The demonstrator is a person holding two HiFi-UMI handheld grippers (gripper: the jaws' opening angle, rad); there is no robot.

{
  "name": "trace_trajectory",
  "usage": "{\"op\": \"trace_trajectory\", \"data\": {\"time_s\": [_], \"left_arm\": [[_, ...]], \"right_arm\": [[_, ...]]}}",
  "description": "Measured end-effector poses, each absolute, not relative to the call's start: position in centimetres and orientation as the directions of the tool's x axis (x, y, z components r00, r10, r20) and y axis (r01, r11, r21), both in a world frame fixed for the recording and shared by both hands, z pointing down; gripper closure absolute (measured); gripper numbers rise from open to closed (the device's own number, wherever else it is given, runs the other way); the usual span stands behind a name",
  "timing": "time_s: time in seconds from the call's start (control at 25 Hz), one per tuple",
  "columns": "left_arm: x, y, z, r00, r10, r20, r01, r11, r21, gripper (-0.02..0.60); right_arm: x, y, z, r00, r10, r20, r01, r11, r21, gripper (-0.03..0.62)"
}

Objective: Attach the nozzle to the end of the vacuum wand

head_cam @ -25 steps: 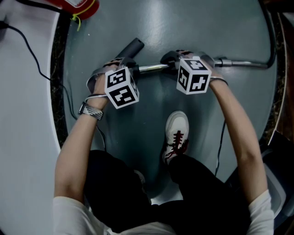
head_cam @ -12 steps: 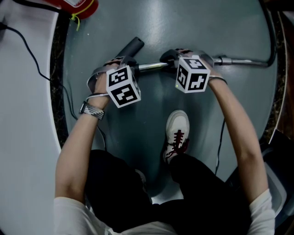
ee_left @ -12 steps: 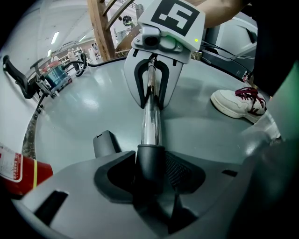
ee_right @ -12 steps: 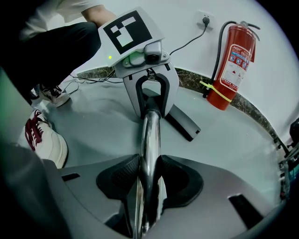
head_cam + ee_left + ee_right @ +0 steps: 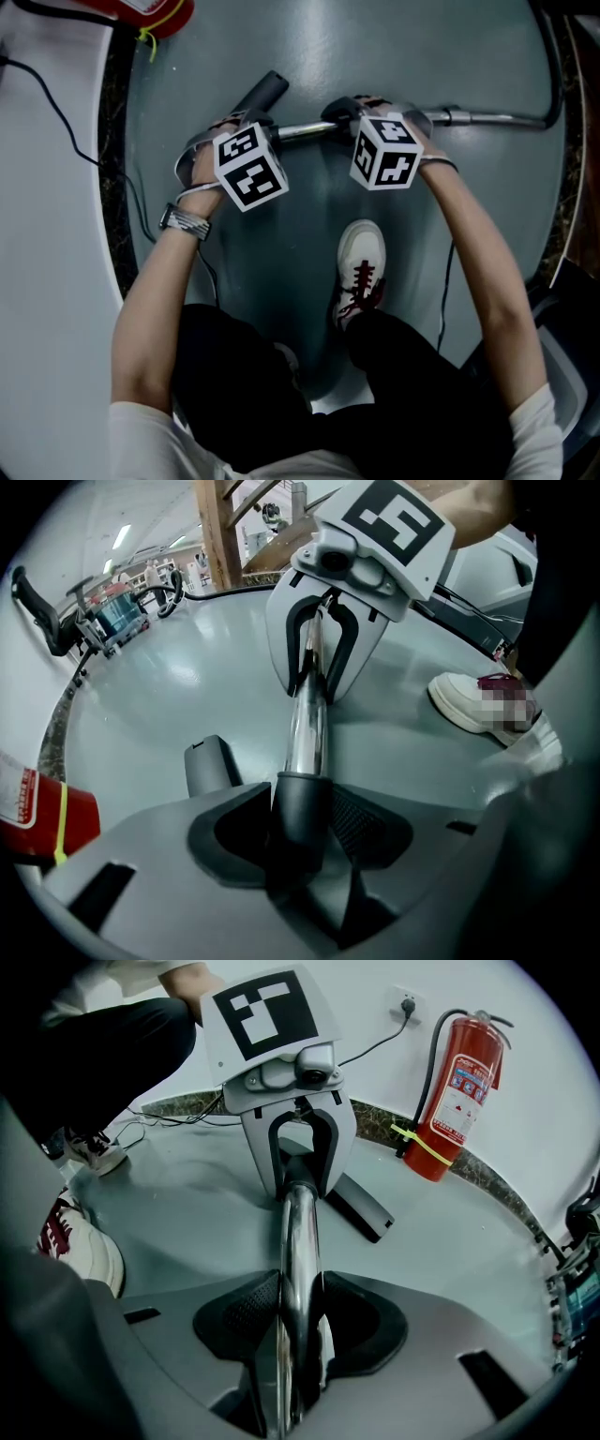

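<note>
A chrome vacuum wand (image 5: 478, 118) lies level just above the grey floor and runs from right to left. My right gripper (image 5: 361, 117) is shut on the wand (image 5: 298, 1241), its ribbed pads pressing the tube from both sides. My left gripper (image 5: 255, 127) is shut on the dark collar of the nozzle (image 5: 300, 808). The chrome tube (image 5: 309, 724) goes straight into that collar. The nozzle's dark body (image 5: 264, 92) sticks out past the left gripper, up and to the left. Each gripper faces the other along the tube, about a hand's width apart.
A white shoe (image 5: 361, 267) stands on the round grey floor (image 5: 309, 47) just below the grippers. A red fire extinguisher (image 5: 461, 1091) stands by the wall beyond the speckled rim. A black cable (image 5: 66, 112) trails at the left. The wand's hose (image 5: 555, 84) curves away at the right.
Both grippers keep their places and their grips. The left gripper's marker cube has rolled slightly.
</note>
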State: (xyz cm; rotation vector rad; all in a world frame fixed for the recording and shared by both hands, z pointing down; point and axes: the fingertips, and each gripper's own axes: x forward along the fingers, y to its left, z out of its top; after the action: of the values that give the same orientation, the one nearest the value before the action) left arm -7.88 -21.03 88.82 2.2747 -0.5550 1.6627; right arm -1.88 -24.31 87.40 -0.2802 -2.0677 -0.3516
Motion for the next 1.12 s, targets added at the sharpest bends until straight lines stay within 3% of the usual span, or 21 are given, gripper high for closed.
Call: {"op": "trace_trajectory", "data": {"time_s": [0.64,1.12], "left_arm": [[-7.4,-21.4,88.6,0.285,-0.107,0.953,-0.542,-0.838,0.068,0.387],[-6.5,-21.6,89.0,0.279,-0.193,0.941,-0.383,-0.921,-0.076,0.402]], "right_arm": [[-2.0,-24.5,87.3,-0.506,0.037,0.862,0.321,0.935,0.148,0.433],[-1.5,-24.5,88.0,-0.483,0.025,0.875,0.343,0.925,0.163,0.436]]}}
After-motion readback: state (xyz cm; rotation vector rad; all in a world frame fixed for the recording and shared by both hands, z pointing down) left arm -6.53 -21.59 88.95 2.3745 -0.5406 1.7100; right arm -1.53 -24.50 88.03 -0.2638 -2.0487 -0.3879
